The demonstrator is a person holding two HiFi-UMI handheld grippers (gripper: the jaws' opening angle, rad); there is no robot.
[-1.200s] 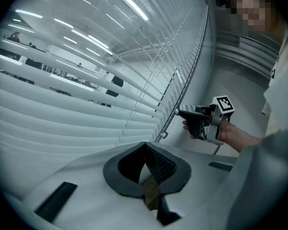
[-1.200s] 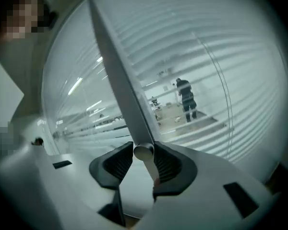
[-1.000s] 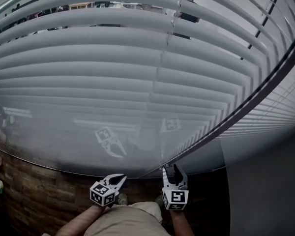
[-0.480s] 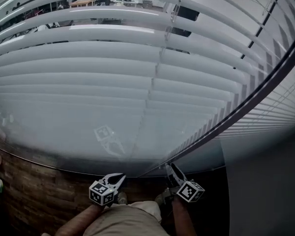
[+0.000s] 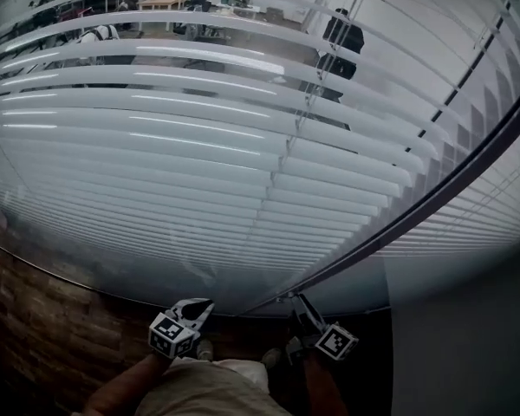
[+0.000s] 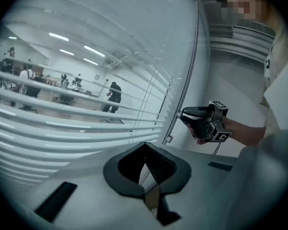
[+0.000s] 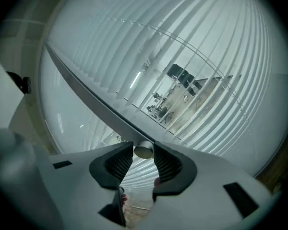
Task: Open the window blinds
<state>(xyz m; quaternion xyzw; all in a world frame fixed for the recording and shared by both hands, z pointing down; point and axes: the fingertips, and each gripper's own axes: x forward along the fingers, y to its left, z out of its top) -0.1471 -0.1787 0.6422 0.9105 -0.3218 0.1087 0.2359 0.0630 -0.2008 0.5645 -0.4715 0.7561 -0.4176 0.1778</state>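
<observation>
At the window, the right gripper (image 7: 144, 152) grips the lower end of the tilt wand (image 7: 93, 99), its jaws having just closed around it. Above both grippers the white horizontal blinds (image 5: 199, 146) span the pane, slats angled enough to show an office beyond. Just beside it, the left gripper (image 6: 145, 169) hangs clenched, holding nothing.

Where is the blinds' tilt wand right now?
It hangs at the blinds' right side: in the right gripper view the tilt wand slants from upper left to centre, its lower end pinched in the right tongs, which have just been closing.
</observation>
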